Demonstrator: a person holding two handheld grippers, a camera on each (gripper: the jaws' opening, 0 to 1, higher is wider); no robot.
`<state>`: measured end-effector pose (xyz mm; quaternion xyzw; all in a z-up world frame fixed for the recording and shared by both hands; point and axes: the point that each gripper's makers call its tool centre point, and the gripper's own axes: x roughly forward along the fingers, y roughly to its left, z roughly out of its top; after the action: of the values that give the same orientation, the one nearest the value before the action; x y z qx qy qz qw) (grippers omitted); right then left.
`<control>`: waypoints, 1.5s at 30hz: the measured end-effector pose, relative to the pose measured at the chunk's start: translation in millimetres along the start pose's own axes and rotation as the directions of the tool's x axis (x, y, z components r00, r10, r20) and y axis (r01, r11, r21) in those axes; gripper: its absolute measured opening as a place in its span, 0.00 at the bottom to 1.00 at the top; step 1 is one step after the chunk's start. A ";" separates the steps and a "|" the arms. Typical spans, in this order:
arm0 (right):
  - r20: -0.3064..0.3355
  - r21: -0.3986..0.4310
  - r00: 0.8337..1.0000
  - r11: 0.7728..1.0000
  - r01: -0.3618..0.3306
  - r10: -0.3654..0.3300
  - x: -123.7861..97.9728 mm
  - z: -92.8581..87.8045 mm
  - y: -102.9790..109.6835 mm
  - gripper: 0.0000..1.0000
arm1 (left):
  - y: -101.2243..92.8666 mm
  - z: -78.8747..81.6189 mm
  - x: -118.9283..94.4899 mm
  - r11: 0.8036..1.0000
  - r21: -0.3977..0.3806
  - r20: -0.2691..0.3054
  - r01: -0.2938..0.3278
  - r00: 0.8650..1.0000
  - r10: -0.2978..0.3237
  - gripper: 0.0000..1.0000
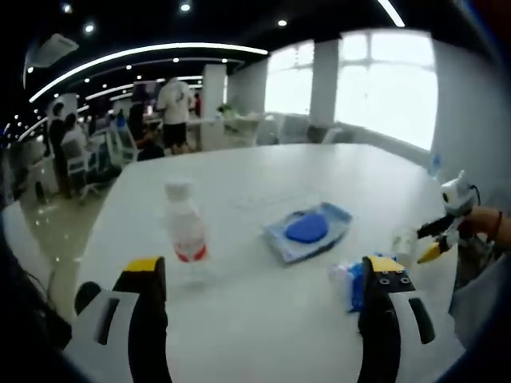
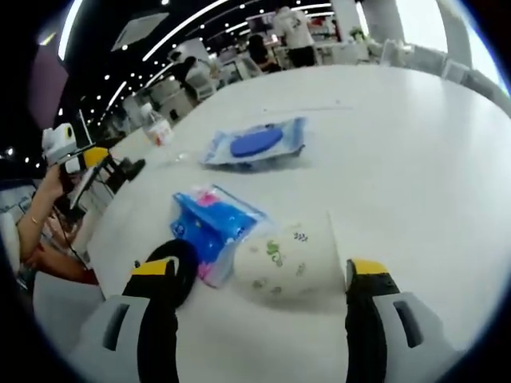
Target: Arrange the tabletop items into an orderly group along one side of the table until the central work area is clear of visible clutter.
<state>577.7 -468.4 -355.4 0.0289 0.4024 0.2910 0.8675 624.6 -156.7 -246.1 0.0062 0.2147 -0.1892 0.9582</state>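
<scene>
Broadly, white table (image 1: 263,175) fronts bright office windows (image 1: 383,88).

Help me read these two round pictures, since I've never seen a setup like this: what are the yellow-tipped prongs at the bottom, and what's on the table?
No robot here: a person holds a two-jaw gripper in each hand, and a fisheye camera rides on each, looking forward along its jaws. The prongs are those jaws.

In the left gripper view, the left gripper is open and holds nothing. Ahead on the white table stand a small bottle, a blue wipes pack and a blue tissue packet. The other gripper comes in from the right.

In the right gripper view, the right gripper is open around a paper cup lying on its side, not yet gripped. The tissue packet touches the cup.
</scene>
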 end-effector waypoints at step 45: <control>0.087 -0.073 0.983 0.985 -0.157 0.163 -13.0 33.6 60.3 0.01 | -78.5 -18.5 -28.9 0.966 0.113 -0.012 0.232 0.973 -0.233 0.97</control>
<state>566.2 -419.1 -306.8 0.0459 0.3484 0.3714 0.8594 564.3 -217.5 -245.5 0.0354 0.2022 -0.3122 0.9276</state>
